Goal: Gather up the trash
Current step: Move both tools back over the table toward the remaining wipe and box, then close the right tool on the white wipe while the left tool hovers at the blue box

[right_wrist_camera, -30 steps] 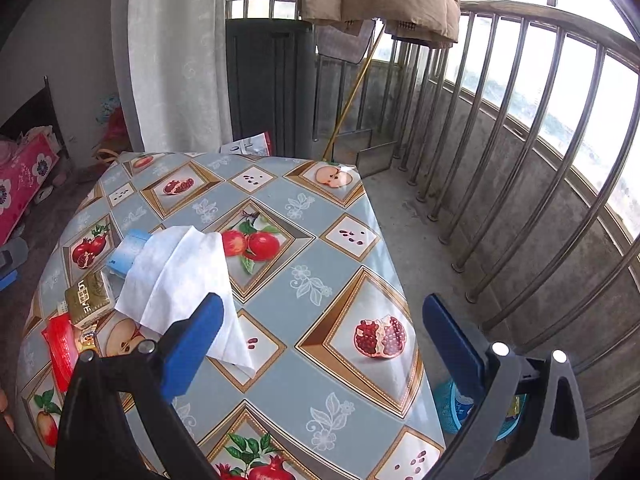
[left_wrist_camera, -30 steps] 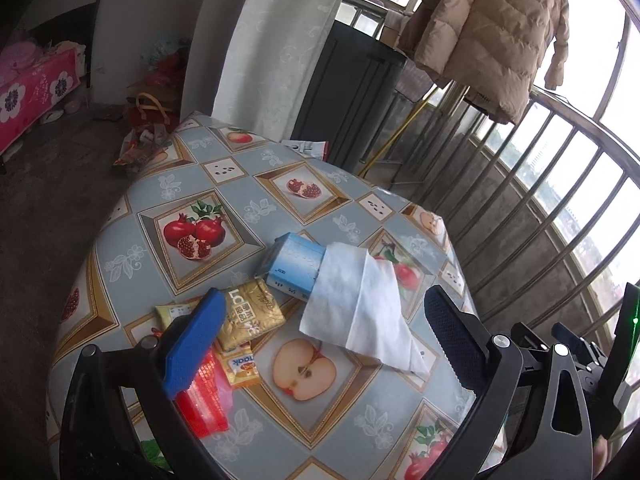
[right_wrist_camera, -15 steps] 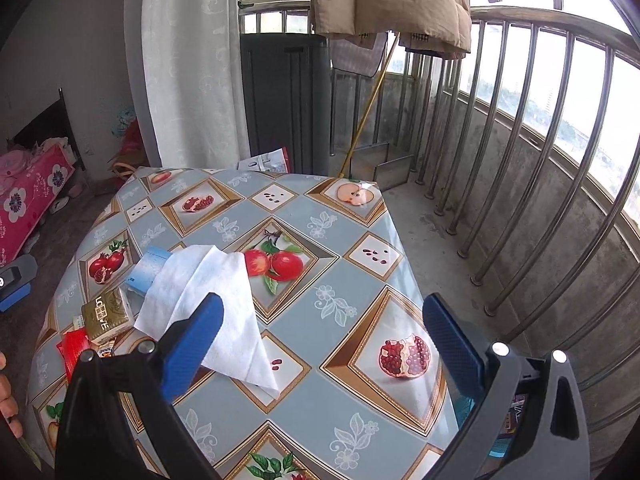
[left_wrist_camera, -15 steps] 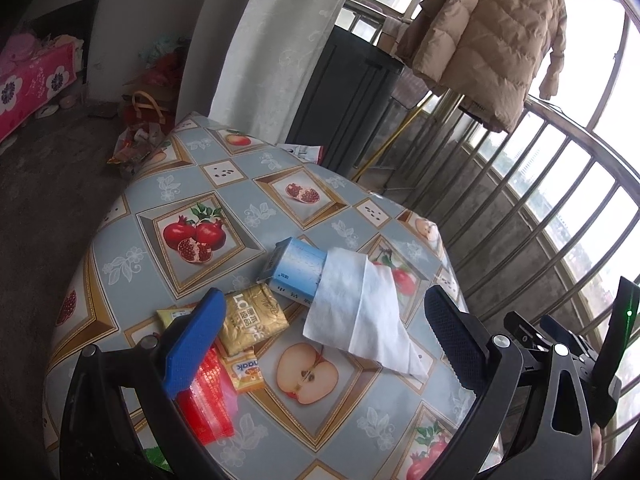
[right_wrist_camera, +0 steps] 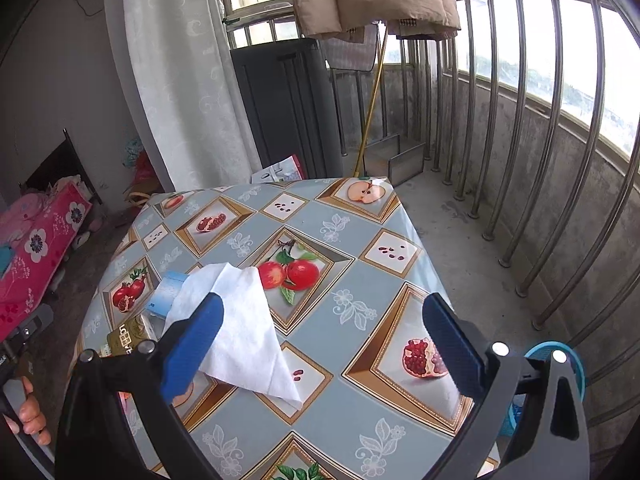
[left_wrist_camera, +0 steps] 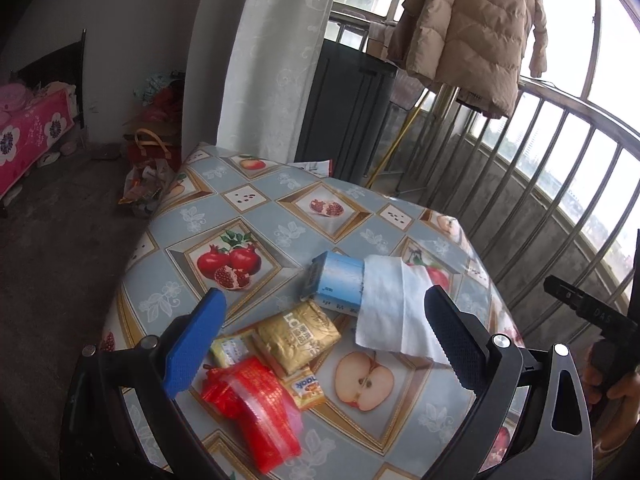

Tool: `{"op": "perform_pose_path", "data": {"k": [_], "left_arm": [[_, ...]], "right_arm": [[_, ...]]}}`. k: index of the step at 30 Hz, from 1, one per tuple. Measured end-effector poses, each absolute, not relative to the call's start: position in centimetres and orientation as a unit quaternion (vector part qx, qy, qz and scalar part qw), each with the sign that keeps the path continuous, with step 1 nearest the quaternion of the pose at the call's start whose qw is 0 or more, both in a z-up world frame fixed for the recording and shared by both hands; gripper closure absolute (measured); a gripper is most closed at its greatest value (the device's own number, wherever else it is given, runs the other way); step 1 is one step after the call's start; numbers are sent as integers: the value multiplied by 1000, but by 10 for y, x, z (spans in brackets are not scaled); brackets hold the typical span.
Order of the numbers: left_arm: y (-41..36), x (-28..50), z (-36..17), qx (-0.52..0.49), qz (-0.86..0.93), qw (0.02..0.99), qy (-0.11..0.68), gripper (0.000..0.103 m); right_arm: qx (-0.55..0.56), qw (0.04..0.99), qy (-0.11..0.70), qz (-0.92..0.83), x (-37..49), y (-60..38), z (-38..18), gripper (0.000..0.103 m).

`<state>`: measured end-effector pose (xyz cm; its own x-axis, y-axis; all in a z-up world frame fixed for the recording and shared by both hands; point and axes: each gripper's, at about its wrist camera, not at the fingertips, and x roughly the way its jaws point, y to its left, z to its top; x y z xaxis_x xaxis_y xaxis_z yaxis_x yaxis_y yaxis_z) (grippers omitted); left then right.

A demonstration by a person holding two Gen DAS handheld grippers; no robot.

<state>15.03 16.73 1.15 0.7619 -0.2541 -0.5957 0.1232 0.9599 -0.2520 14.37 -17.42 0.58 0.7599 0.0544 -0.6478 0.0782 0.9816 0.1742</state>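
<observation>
Trash lies on a table with a fruit-print cloth [left_wrist_camera: 256, 240]: a white tissue [left_wrist_camera: 394, 312] draped over a light blue box [left_wrist_camera: 338, 286], a gold packet [left_wrist_camera: 298, 336], a red wrapper [left_wrist_camera: 252, 408], and small yellow packets [left_wrist_camera: 306, 388]. My left gripper [left_wrist_camera: 320, 344] is open and empty, above the near edge over these items. My right gripper [right_wrist_camera: 320, 344] is open and empty, above the table's near side; the tissue [right_wrist_camera: 236, 328] lies by its left finger [right_wrist_camera: 192, 344], with the blue box [right_wrist_camera: 168, 292] and gold packet [right_wrist_camera: 126, 334] further left.
A blue bin [right_wrist_camera: 560, 384] stands on the floor right of the table. A metal railing [right_wrist_camera: 560, 160] runs along the right. A dark cabinet [right_wrist_camera: 288, 104], a curtain [right_wrist_camera: 176, 72] and a hanging beige coat [left_wrist_camera: 468, 28] are behind. Bags [left_wrist_camera: 148, 168] sit on the floor at left.
Both grippers have pulled back and risen a little, so the table and trash sit lower and further in both views. Nothing on the table has moved. Both stay open.
</observation>
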Motion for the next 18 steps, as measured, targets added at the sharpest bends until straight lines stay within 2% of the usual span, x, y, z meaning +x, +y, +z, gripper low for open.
{"op": "perform_pose_path", "data": {"k": [5,10,18], "left_arm": [[182,165,4,-107,-92,928,344,8],[184,186,-5,-137,-109,919,354,9],[184,247,-39,-165,-123,892,402,41]], "right_arm": [[136,919,369,35,163,-178,-11,6],[163,897,399,95,196,-167,-30,13],[221,842,461,175,260,-140,-70,23]]}}
